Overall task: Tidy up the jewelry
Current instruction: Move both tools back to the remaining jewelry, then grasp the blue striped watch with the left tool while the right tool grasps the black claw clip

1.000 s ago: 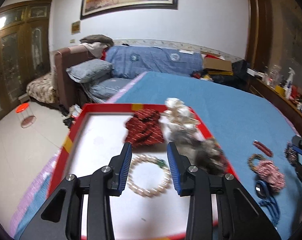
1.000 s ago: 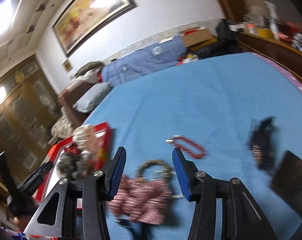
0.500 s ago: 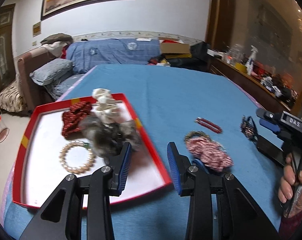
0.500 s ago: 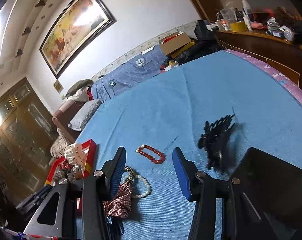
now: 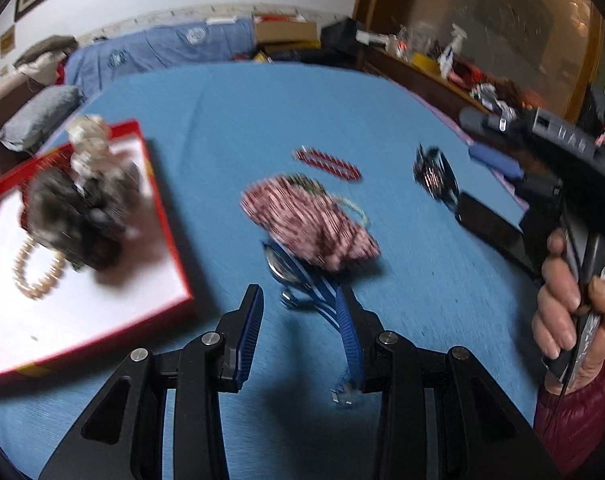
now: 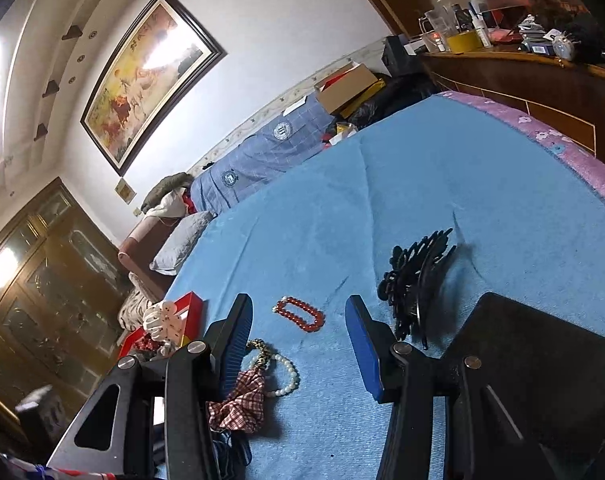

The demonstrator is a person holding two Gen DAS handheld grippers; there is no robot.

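A red-rimmed white tray (image 5: 170, 236) lies at the left on the blue cloth and holds a pearl bracelet (image 5: 34, 268), a dark furry piece (image 5: 78, 208) and a white clip (image 5: 88, 136). My left gripper (image 5: 298, 308) is open, just short of a blue striped watch (image 5: 302, 280) and a red checked scrunchie (image 5: 310, 220). A red bead bracelet (image 5: 326, 160) and a black hair claw (image 5: 434, 172) lie beyond. My right gripper (image 6: 298, 320) is open above the cloth, with the red bracelet (image 6: 300, 314) ahead, the black claw (image 6: 418, 276) to its right and the scrunchie (image 6: 238, 404) at its left finger.
A black flat object (image 6: 542, 368) lies on the cloth beside my right gripper. A white bead bracelet (image 6: 286, 372) lies by the scrunchie. A wooden sideboard (image 6: 522, 76) with bottles runs along the right. Bedding and a cardboard box (image 6: 346, 84) sit at the far end.
My left gripper has swung right, from over the tray to the watch and scrunchie on the cloth. My right gripper has shifted only slightly and stays open.
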